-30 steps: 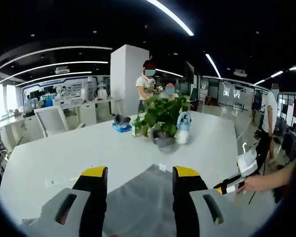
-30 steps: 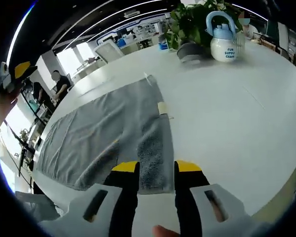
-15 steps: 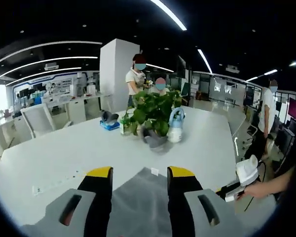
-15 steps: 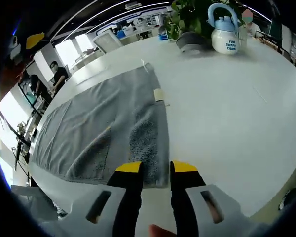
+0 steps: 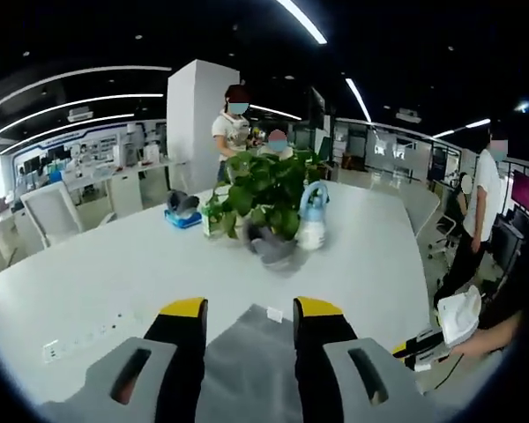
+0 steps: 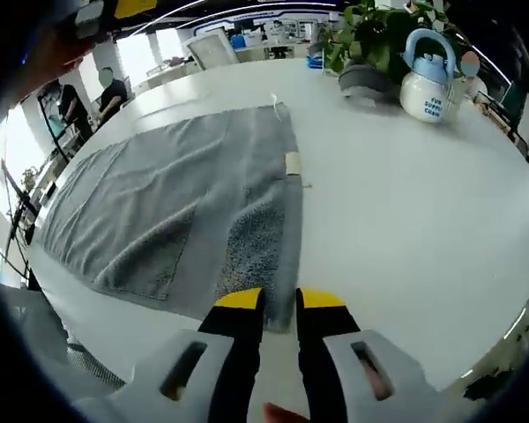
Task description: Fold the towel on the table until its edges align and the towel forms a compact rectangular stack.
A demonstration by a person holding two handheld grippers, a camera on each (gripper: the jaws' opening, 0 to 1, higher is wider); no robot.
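Observation:
A grey towel (image 6: pixel 176 194) lies spread flat on the white table (image 6: pixel 423 220), with one darker folded-over patch and a small label (image 6: pixel 293 161) at its edge. My right gripper (image 6: pixel 280 300) is low at the towel's near corner. Its jaws stand open by a narrow gap, with the towel's edge between the yellow tips. In the left gripper view, the towel (image 5: pixel 247 361) runs up between my left gripper's (image 5: pixel 250 308) open jaws. The right gripper (image 5: pixel 441 339), held by a hand, shows at the table's right edge. The left gripper (image 6: pixel 115 9) appears at the upper left of the right gripper view.
A potted plant (image 5: pixel 264 189) and a white-and-blue kettle (image 5: pixel 313 220) stand mid-table beyond the towel, with a blue object (image 5: pixel 183 211) to their left. The kettle (image 6: pixel 426 84) sits far right of the towel. People stand in the background, and a chair (image 5: pixel 44 207) is at the left.
Both grippers' jaws have narrowed, the right one to a slim gap over the towel's corner. Both cameras have shifted slightly; the towel lies where it was.

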